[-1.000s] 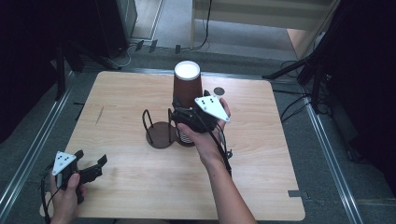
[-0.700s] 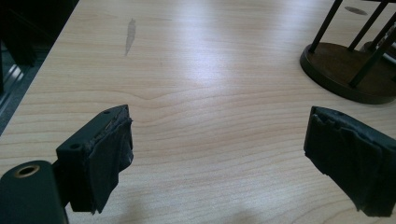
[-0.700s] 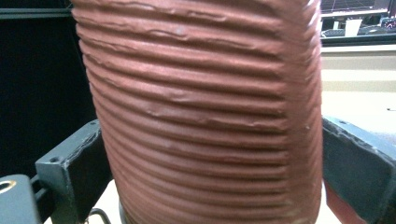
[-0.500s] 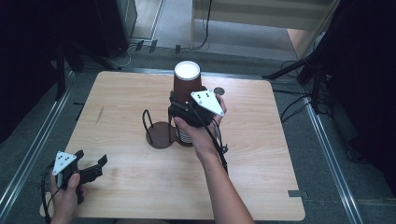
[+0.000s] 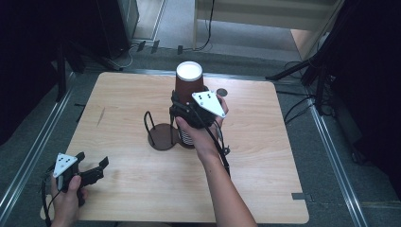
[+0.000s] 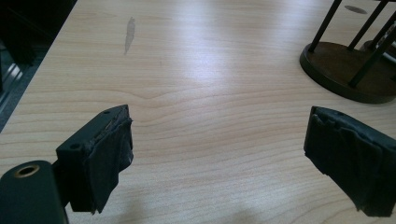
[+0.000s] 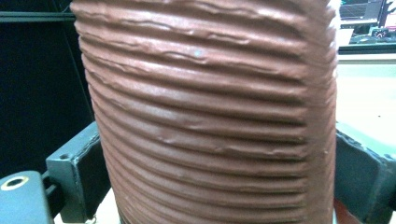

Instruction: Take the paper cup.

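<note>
Two black padded jaws of the right gripper [image 5: 182,109] clamp the brown paper cup [image 5: 189,85] from both sides; in the right gripper view we see its ribbed, corrugated sleeve [image 7: 210,112] pressed between them. We note the cup stands upright, long axis vertical, white inside showing at its open top, above a stack of ribbed cups [image 5: 188,137] in a dark wire cup holder [image 5: 161,132] with a round base, mid-table. Left gripper [image 5: 92,171] rests open near the wooden table [image 5: 118,104] front-left corner, jaws wide apart over bare pale woodgrain.
</note>
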The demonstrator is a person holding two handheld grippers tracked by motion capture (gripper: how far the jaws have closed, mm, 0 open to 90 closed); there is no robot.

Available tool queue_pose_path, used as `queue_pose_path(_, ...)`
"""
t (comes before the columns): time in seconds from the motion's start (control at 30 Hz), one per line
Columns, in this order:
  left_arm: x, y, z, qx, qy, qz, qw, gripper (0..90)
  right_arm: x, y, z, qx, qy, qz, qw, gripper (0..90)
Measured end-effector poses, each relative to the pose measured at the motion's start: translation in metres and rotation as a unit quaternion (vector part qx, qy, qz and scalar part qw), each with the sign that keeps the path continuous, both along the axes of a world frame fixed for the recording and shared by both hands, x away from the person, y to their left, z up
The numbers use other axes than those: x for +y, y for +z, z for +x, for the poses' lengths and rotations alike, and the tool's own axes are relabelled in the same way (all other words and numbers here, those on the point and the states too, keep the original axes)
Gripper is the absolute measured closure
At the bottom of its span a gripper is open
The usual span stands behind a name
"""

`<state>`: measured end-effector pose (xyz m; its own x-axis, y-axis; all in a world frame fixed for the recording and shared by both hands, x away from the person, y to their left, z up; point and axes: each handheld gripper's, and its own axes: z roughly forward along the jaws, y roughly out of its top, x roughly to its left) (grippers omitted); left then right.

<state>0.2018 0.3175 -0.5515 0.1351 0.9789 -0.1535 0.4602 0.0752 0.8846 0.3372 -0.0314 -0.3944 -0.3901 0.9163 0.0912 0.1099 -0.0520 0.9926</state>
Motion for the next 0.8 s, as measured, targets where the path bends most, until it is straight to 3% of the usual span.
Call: queue_pose_path(0.8,-0.0001,0.0,0.0002,0.001,-0.001,0.0,1.0,8.5,0.0,0.0075,0.0,-0.001,0.005,0.002,1.0,8.8)
